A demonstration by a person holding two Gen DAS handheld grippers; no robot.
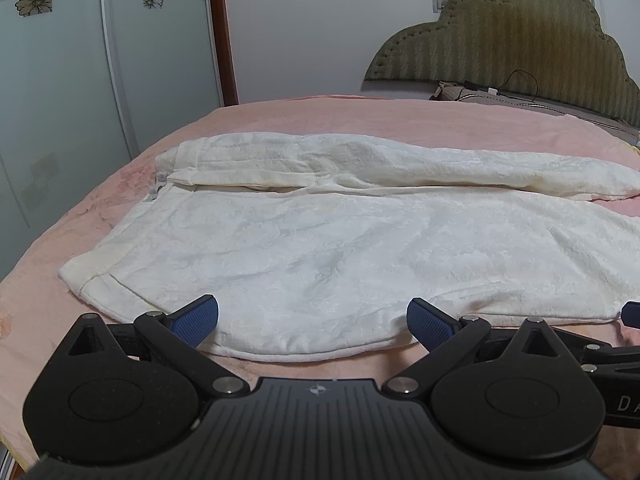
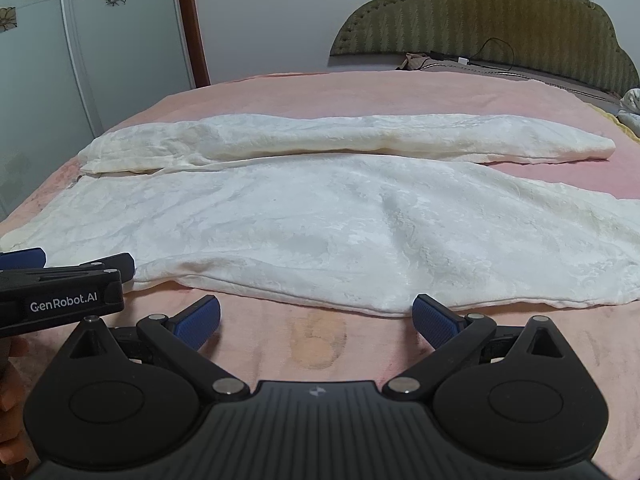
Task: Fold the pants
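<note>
Across the left wrist view, the white, plush, embossed-fabric pants (image 1: 320,240) lie spread flat on the pink fleece bed cover (image 1: 360,120). Their long axis runs side to side, with the waistband end at the left and the two legs stretching off to the right. The far leg lies as a narrower band behind the near one. The left gripper (image 1: 312,322) sits low at the near hem, its jaws spread wide and holding nothing. The blue textured fingertips (image 1: 196,320) overlap the pants' near edge, though whether they touch the cloth cannot be told. Straight ahead of this claw is the seat and upper thigh part of the garment.

From the right wrist view, the same pants (image 2: 340,232) run left to right in front of the camera, with the far leg (image 2: 360,136) lying parallel beyond a thin gap. The right gripper (image 2: 316,316) is also spread wide and empty. It hangs just short of the near edge, over bare bed cover (image 2: 320,340), and faces the lower leg portion. The left gripper (image 2: 80,268) shows at the left, right at the cloth's edge.

By position, the left claw is nearer the fabric. The coming move likely calls for both to pinch the near edge and carry it away, across the long axis, onto the far leg.
</note>
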